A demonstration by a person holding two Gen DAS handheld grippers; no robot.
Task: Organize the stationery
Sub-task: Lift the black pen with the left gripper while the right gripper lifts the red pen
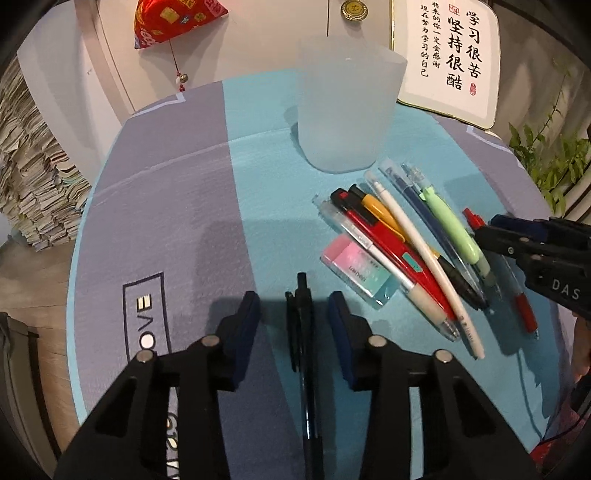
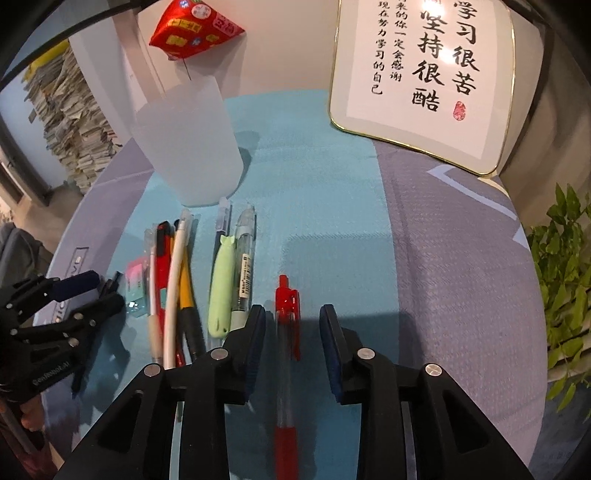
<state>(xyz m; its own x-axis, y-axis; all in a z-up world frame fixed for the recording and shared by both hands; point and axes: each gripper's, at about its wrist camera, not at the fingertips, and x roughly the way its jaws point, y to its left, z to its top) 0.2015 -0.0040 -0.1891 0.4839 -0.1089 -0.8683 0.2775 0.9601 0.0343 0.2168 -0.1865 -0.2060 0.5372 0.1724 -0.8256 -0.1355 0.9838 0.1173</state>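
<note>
A black pen point(image 1: 303, 332) lies on the mat between the pads of my left gripper point(image 1: 295, 306). The jaws stand open, with a gap on each side of the pen. A red pen point(image 2: 286, 317) lies the same way between the open jaws of my right gripper point(image 2: 291, 317), untouched by the pads. Between the two grippers lies a pile of several pens point(image 1: 406, 251) beside a pink-and-teal eraser point(image 1: 354, 269). Behind the pile stands an upright frosted cup point(image 1: 343, 110). The right gripper point(image 1: 487, 227) shows at the right edge of the left wrist view, over the red pen point(image 1: 524, 310).
A blue and grey mat point(image 1: 166, 221) covers the round table. A framed calligraphy board point(image 2: 424, 74) leans at the back right and a red pouch point(image 1: 173, 22) hangs on the wall. A plant point(image 2: 561, 277) stands to the right and a paper stack point(image 1: 37, 166) to the left.
</note>
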